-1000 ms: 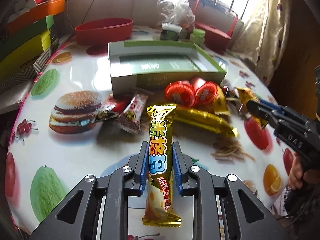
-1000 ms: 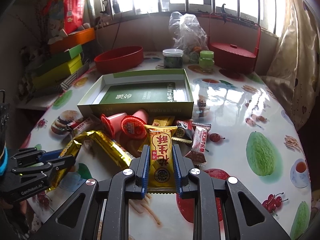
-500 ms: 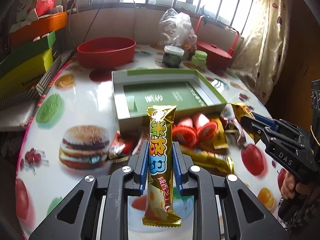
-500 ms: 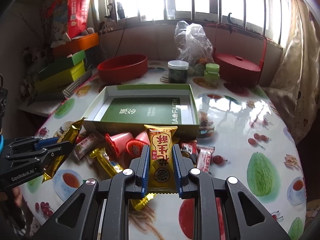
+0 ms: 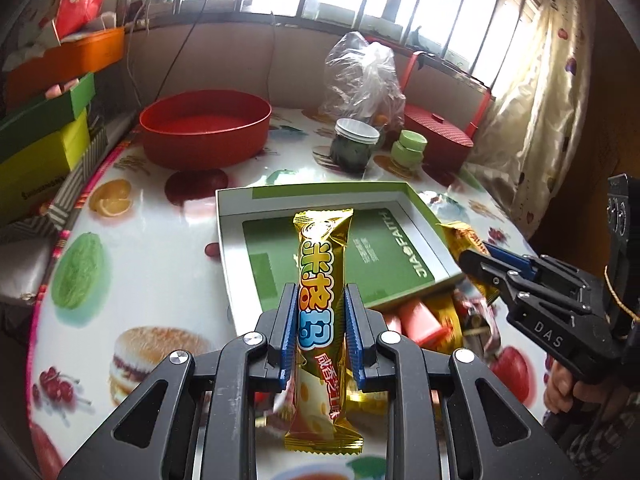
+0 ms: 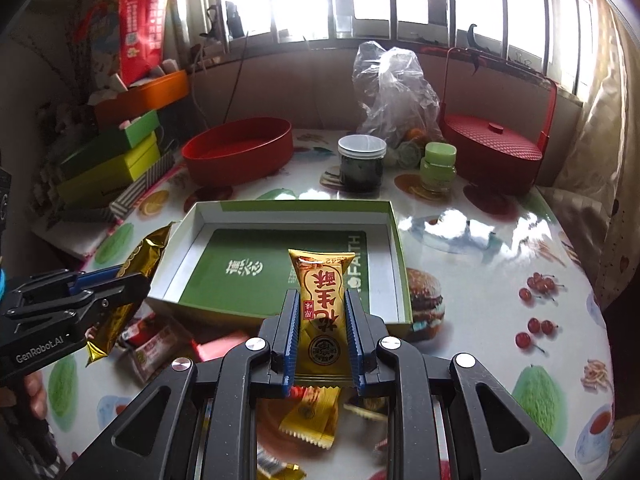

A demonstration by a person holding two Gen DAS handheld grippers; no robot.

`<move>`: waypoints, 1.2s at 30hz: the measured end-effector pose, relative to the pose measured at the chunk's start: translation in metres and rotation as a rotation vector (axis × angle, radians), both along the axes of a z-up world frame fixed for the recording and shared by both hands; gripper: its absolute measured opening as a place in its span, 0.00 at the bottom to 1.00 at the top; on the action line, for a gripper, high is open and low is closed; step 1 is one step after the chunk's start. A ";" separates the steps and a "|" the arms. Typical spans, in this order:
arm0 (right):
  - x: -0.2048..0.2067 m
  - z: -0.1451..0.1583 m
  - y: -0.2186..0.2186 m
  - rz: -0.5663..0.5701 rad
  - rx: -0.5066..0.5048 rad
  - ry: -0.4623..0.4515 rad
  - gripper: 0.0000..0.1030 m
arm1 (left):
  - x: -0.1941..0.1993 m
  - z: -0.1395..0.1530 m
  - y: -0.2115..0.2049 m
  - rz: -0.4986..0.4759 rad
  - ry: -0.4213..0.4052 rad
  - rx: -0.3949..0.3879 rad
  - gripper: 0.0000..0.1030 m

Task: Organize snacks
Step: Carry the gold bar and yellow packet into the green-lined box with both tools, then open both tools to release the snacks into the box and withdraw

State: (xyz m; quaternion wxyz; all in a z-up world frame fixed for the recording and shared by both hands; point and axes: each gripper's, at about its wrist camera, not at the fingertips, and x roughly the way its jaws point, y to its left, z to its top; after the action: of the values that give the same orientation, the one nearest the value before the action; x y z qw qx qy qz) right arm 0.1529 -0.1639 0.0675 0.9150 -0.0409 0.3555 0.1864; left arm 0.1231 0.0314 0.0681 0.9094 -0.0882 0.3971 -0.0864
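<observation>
Snacks were mid-transfer, both held above the counter (image 6: 500, 248) near the open green box (image 6: 394, 240). On the left, the left hand-held gripper (image 5: 322, 316) pinched a long gold rice-stick wrapper (image 5: 320, 280) at its middle between ribbed blue pads (image 5: 289, 320), the crimped ends poking out above and below. To the right, the right hand-held gripper (image 6: 322, 320) was clamped on a shorter gold peanut-crisp packet (image 6: 322, 292), also upright.

Both wrappers looked like slick, glossy foil, so either could probably slide through the pads if the grip eased early and drop short of the box, onto the loose pile (image 6: 160, 344) at its near wall. The brittle contents might crush under too firm a squeeze. Since the two grippers sat close together, they might collide over the shallow cardboard tray, whose thin white walls could be nudged across the shiny printed oilcloth.
</observation>
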 end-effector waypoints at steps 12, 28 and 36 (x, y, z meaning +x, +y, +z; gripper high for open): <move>0.058 -0.025 0.020 0.001 -0.003 0.087 0.20 | 0.051 -0.017 -0.004 -0.008 0.044 -0.003 0.23; 0.092 -0.049 0.035 0.001 -0.060 0.129 0.20 | 0.083 -0.043 -0.003 0.014 0.101 0.027 0.23; 0.096 -0.055 0.037 0.001 -0.069 0.141 0.20 | 0.087 -0.047 -0.004 0.013 0.115 0.027 0.23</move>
State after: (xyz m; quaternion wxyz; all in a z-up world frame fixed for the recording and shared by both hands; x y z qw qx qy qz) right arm 0.2487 -0.1271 0.0124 0.8857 -0.0594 0.4251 0.1771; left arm 0.2097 0.0272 0.0209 0.8868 -0.0832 0.4493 -0.0698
